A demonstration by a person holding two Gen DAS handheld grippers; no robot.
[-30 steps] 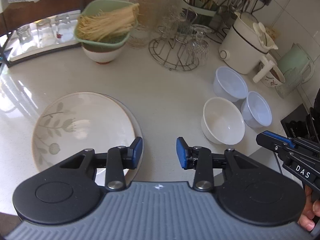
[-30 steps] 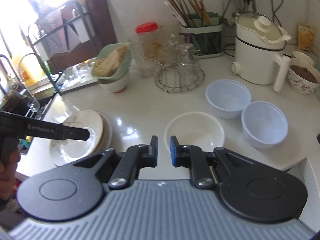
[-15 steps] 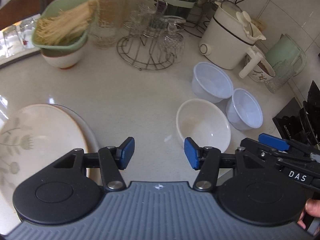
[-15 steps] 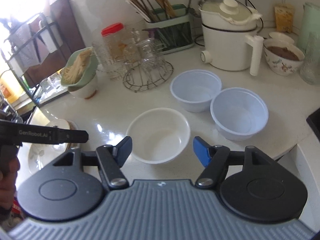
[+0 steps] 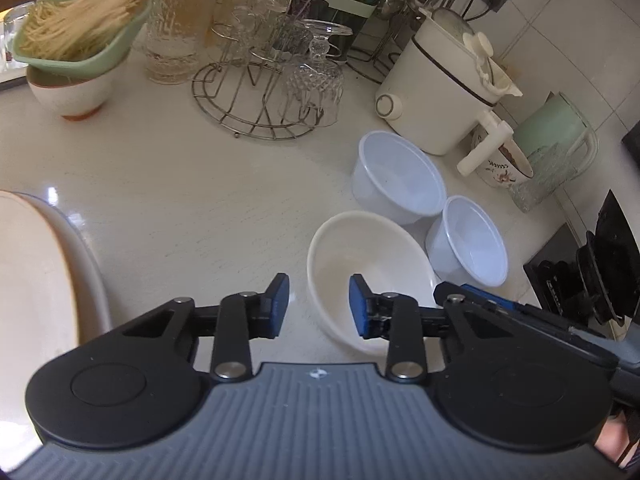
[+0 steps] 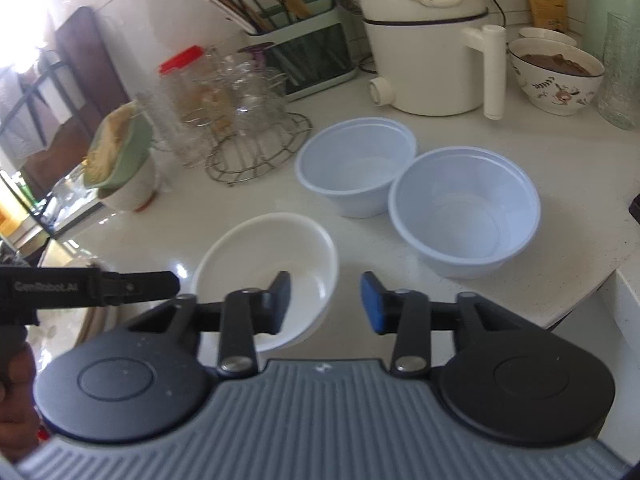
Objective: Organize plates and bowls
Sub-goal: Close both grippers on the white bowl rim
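White speckled counter [image 5: 192, 184], tiled wall [image 5: 560, 20] behind; both grippers [image 5: 318, 306] [image 6: 326, 302] just closing, straddling white bowl [image 6: 272, 256] rim, not gripping.

White speckled counter [image 5: 208, 184]. White bowl [image 5: 372, 264] just ahead of left hand-held gripper [image 5: 319, 306]; two translucent plastic bowls [image 5: 400, 176] beyond-right of it, stacked plates [image 5: 44, 280] left, wire glass rack [image 5: 260, 96], cooker [image 5: 440, 84] far side.
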